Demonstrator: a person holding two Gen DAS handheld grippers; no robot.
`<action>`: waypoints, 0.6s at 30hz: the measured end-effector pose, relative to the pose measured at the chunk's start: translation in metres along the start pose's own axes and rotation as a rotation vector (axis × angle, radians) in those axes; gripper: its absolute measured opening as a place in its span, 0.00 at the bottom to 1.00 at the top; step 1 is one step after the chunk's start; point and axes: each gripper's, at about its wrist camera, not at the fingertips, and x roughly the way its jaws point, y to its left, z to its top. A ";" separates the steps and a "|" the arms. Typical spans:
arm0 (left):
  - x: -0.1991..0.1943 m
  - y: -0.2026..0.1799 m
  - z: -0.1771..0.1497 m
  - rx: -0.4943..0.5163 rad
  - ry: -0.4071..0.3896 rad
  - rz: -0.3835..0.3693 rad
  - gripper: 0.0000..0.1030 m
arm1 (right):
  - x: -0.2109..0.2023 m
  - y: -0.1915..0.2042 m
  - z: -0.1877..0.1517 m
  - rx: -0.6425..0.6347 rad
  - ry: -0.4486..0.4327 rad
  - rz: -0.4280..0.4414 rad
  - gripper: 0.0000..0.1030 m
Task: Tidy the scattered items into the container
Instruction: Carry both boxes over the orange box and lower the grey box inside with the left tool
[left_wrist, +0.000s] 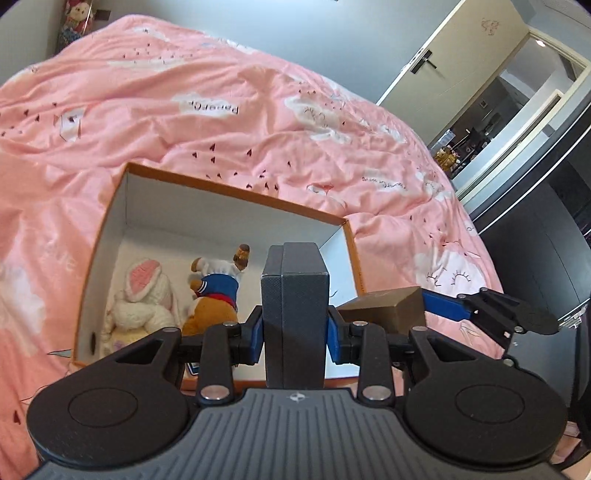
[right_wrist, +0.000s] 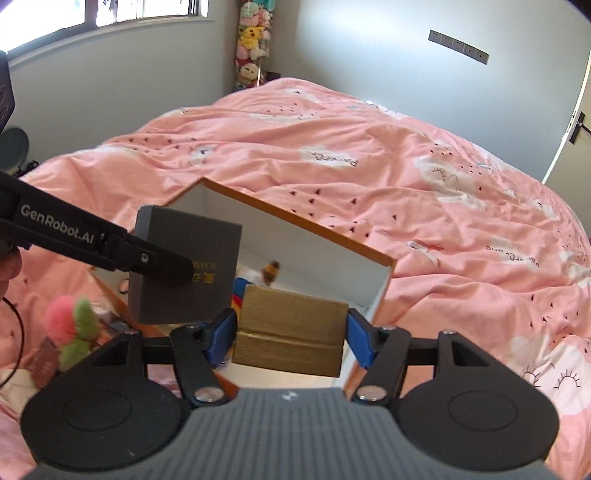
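Left wrist view: left gripper (left_wrist: 295, 328) clamps an upright dark grey box (left_wrist: 294, 295) over the open orange-rimmed container (left_wrist: 236, 190) on the pink duvet (left_wrist: 221, 110). Inside the container lie a white bunny plush (left_wrist: 142, 299) and a bear plush (left_wrist: 214, 295), side by side. Right gripper (right_wrist: 291, 334) pinches a gold box (right_wrist: 290, 328) above the container's near corner, just beside the grey box. Pink-green pompom toy (right_wrist: 72, 325) sits outside on the left. Plush stack (right_wrist: 253, 40) in the room corner; door (left_wrist: 454, 55) beyond the bed.
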 end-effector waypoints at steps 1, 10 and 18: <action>0.009 0.002 0.001 -0.009 0.011 -0.002 0.37 | 0.005 -0.004 0.000 0.005 0.009 -0.005 0.64; 0.075 0.009 -0.002 -0.048 0.144 -0.075 0.37 | 0.032 -0.012 -0.003 -0.047 0.094 -0.013 0.64; 0.106 0.013 -0.008 -0.099 0.220 -0.060 0.36 | 0.046 -0.014 -0.003 -0.084 0.142 -0.014 0.64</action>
